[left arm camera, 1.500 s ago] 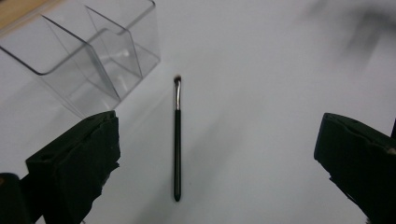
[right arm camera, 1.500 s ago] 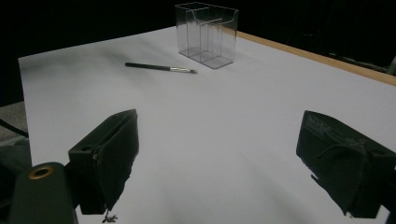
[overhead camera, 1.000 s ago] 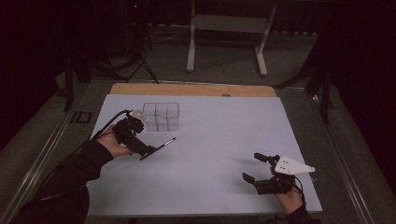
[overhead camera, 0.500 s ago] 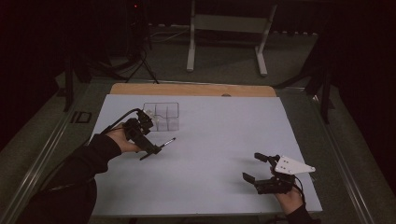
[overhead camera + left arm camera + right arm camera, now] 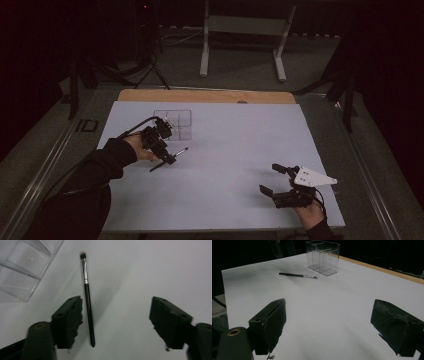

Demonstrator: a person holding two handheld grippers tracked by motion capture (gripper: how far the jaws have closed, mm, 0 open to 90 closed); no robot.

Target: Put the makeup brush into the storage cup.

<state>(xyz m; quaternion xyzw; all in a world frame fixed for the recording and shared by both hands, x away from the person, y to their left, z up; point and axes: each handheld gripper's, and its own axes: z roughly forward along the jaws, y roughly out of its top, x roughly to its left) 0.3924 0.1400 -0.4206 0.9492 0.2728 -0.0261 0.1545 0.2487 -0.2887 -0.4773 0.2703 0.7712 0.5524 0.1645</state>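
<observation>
Landmark: the clear organizer (image 5: 176, 122), a see-through box with divider walls, standing upright toward the far left of the white table sheet (image 5: 230, 150).

Left gripper (image 5: 161, 145) sits just in front of the organizer, on the person's side of it, held in the left hand (image 5: 137, 149) with a dark sleeve (image 5: 85, 175) running back to the lower left edge. Its cable (image 5: 135, 127) loops up beside the organizer's left wall. Jaws have just been closing but are not clamped: in the left gripper view there is a wide gap, and the makeup brush (image 5: 87, 292) lies flat on the sheet between them, hugging the left jaw, with neither pad pressing on it. Whether it touches that jaw, can't tell.

Brush: black handle, silver ferrule, pale bristle tip. In the high view it lies (image 5: 170, 159) just in front of the organizer, tilted, bristle end toward the organizer's right front corner. It is outside the organizer, close to but apart from it.

Right gripper (image 5: 277, 182) is well apart from the organizer, near the sheet's front right corner, in the right hand (image 5: 307, 210). Grey three-cornered plate (image 5: 314, 178) on top. Jaws stand wide apart, nothing between them, bare sheet below. From its own camera the organizer (image 5: 323, 257) is far off, with the brush (image 5: 298, 275) lying to its left.
</observation>
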